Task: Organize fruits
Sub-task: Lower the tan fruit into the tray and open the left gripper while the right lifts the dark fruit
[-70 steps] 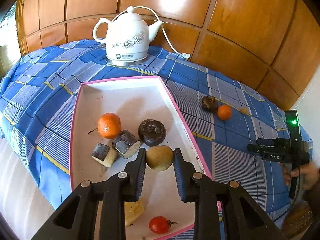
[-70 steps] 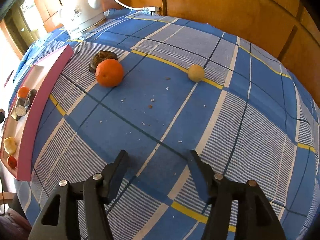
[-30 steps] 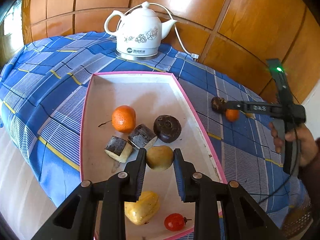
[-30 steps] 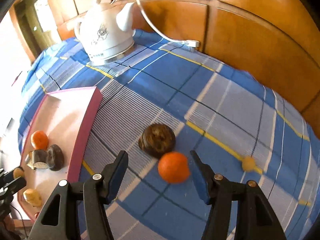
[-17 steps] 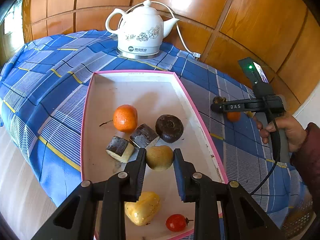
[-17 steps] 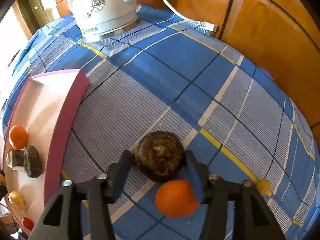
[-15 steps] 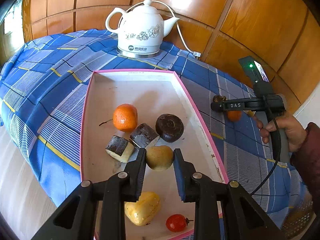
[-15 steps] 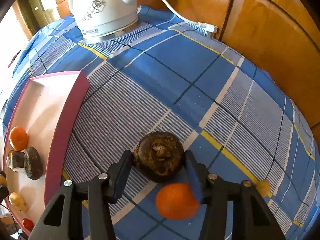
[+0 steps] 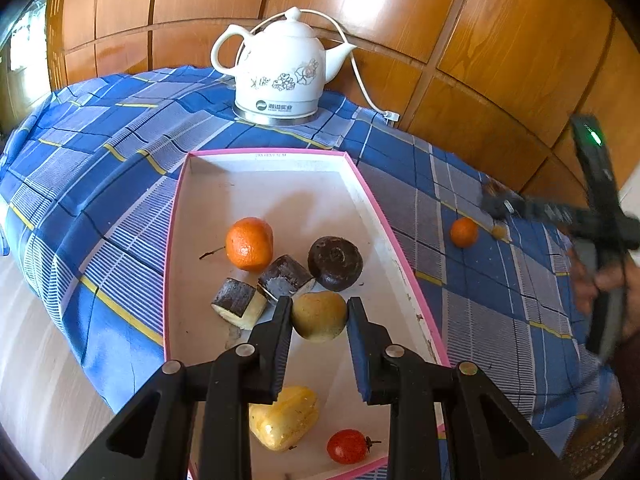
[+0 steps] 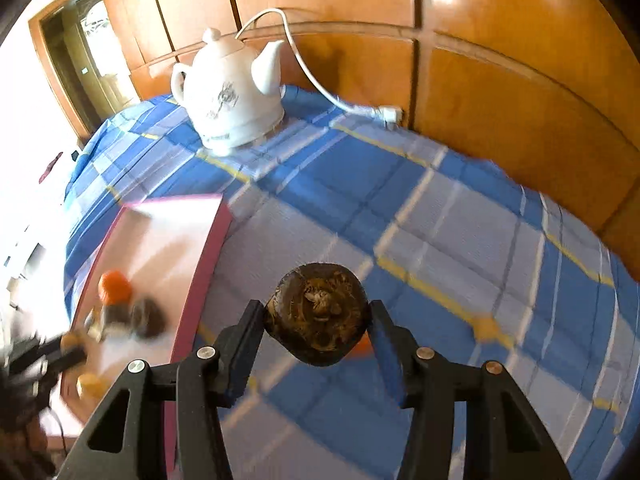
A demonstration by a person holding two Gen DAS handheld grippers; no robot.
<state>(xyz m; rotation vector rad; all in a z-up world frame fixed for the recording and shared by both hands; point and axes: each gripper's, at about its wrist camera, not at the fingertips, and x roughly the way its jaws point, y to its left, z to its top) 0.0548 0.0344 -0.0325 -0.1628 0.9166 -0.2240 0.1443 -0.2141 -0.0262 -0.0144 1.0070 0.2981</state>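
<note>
A pink-rimmed white tray [image 9: 176, 240] lies on the blue plaid tablecloth. My left gripper [image 9: 319, 320] is shut on a yellow-brown round fruit [image 9: 319, 315] held over the tray. In the tray lie an orange [image 9: 249, 243], a dark round fruit [image 9: 335, 257], two dark-skinned cut pieces [image 9: 285, 278], a yellow fruit [image 9: 286, 418] and a cherry tomato [image 9: 347, 446]. My right gripper [image 10: 317, 322] is shut on a dark brown round fruit [image 10: 317, 314], lifted above the cloth right of the tray [image 10: 204, 264]. A small orange [image 9: 464, 232] stays on the cloth.
A white electric kettle [image 9: 280, 76] with its cord [image 9: 362, 80] stands behind the tray by the wooden wall. A tiny yellow fruit [image 9: 498, 232] lies by the small orange. The cloth [image 9: 100, 184] falls off the table's edge at the left.
My right gripper closed on the dark brown fruit and lifted it off the cloth toward the tray, leaving the small orange behind. My left gripper held still with its fruit.
</note>
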